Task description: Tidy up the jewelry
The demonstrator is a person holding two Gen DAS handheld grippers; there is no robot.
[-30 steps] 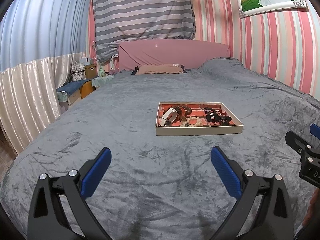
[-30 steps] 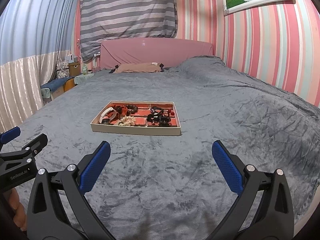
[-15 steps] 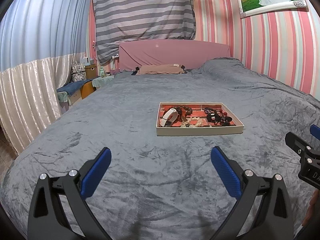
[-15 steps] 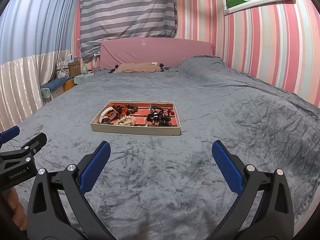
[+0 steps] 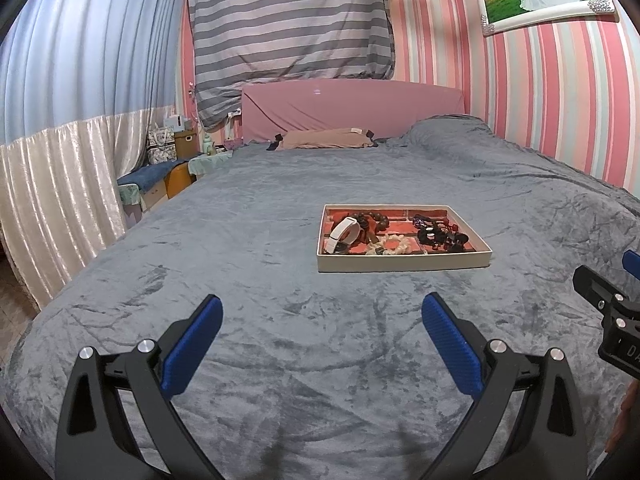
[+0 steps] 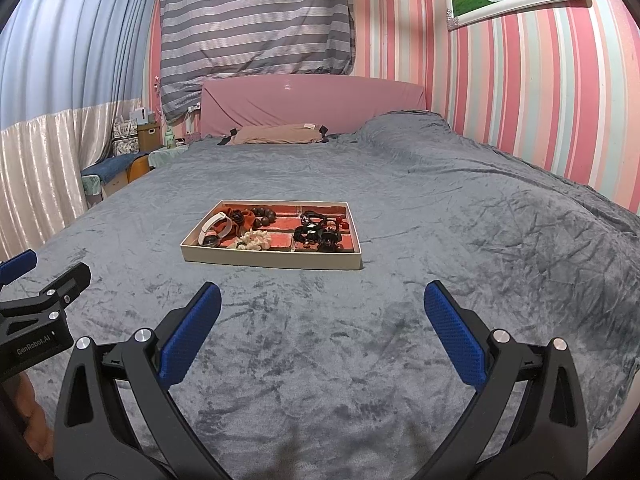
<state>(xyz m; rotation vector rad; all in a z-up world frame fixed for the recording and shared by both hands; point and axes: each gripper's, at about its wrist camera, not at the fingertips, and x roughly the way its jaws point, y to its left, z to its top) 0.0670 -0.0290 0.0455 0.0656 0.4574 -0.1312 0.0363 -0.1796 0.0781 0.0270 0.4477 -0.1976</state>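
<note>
A shallow cream box with a red lining (image 5: 404, 266) (image 6: 272, 261) sits on the grey bed cover. It holds a white band (image 5: 343, 233) (image 6: 214, 227), dark wooden beads (image 5: 374, 220) (image 6: 262, 216), a cream scrunchie (image 5: 394, 245) (image 6: 256, 239) and a heap of black pieces (image 5: 440, 236) (image 6: 316, 233). My left gripper (image 5: 322, 330) is open and empty, short of the box. My right gripper (image 6: 322, 320) is open and empty, also short of the box. Each gripper shows at the edge of the other's view (image 5: 608, 308) (image 6: 36, 304).
The grey velvet cover (image 5: 260, 280) spreads over the whole bed. A pink headboard (image 5: 352, 110) and a tan pillow (image 5: 324, 139) lie at the far end. A bedside stand with boxes (image 5: 172, 160) is at the far left. The striped wall (image 5: 560, 100) runs along the right.
Both grippers have drifted slightly; the box sits a touch higher in the views. Nothing was grasped or moved.
</note>
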